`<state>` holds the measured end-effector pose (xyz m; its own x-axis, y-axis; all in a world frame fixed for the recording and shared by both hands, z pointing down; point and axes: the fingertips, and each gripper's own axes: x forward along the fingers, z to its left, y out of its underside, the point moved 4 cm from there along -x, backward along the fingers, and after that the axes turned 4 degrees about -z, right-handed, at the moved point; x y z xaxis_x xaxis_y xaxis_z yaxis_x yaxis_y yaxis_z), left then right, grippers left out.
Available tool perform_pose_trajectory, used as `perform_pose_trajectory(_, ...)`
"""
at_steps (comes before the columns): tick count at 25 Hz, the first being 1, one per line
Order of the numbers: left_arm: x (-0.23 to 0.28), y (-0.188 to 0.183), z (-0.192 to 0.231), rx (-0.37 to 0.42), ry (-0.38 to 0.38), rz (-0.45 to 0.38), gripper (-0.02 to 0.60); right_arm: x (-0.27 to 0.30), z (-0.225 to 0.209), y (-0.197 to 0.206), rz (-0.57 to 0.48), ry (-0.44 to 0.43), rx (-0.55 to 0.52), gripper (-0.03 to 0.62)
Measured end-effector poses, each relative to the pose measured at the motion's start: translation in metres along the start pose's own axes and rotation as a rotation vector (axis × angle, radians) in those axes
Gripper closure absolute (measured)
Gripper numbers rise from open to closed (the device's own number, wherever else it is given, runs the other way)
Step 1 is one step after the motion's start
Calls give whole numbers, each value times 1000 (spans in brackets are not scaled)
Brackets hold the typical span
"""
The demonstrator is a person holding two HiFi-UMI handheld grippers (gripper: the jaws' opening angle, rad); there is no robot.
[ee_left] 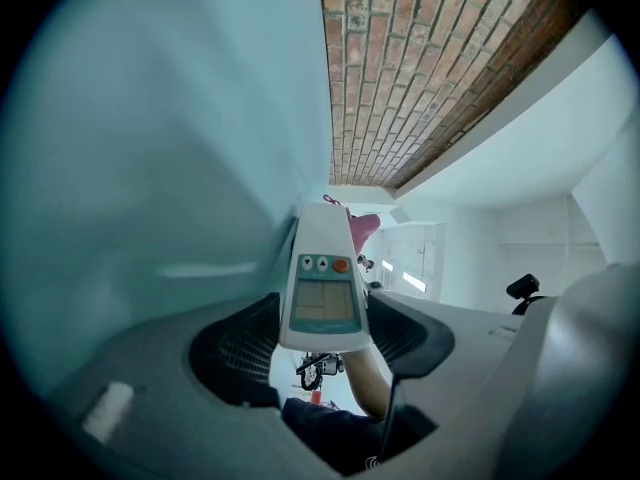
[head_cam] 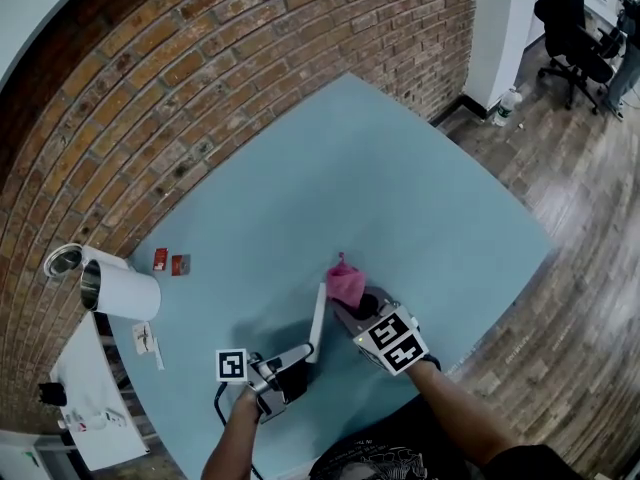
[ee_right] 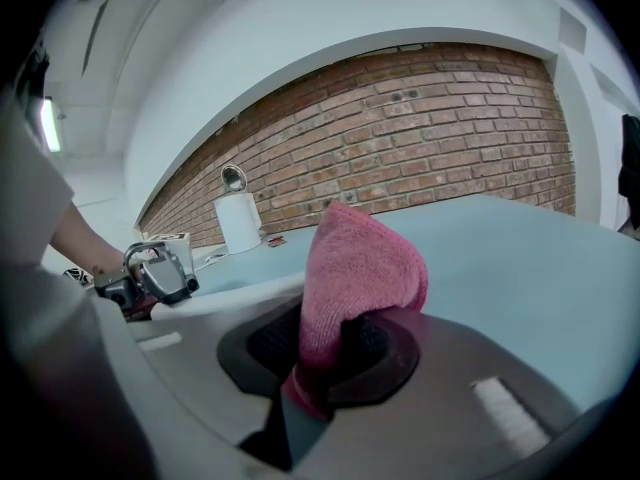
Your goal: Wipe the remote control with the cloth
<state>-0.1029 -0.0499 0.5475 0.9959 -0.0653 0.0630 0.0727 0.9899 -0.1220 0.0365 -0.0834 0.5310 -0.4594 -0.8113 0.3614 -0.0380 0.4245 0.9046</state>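
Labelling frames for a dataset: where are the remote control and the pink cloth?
remote control [ee_left: 322, 303]: left gripper view, on its display screen.
pink cloth [ee_right: 355, 268]: right gripper view, on the folded upper part.

Brick wall [head_cam: 200, 88], white cylinder [head_cam: 125, 290], chair [head_cam: 575, 28].

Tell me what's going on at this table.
A person holds a hand-held gripper in each hand over the blue table. The left hand-held gripper clamps one end of a white remote control; the right hand-held gripper pinches a pink cloth right beside the remote's far end. Whether they touch is unclear.
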Motion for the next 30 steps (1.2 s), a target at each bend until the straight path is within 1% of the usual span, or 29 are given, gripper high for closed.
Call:
perform_pose_trajectory(4,1,0,1,7,-7,3,302,-4,12,0,10,-18,-1,528)
perform_pose_trajectory(9,4,1,1,8,-1,2,302,-8,22,7,21,-13,-12,528)
perform_pose_trajectory(13,6,1,0,-4,15,-18,302,-11,31,8,6,-16,-6,528)
perform_pose_trajectory(22,8,5,-1,-35,64,-72,302,-24,57,11,12,-38,-7,528)
perform_pose_trajectory(30,9,1,-1,-40,56,-121,302,-35,75,18,26,-52,-20,528)
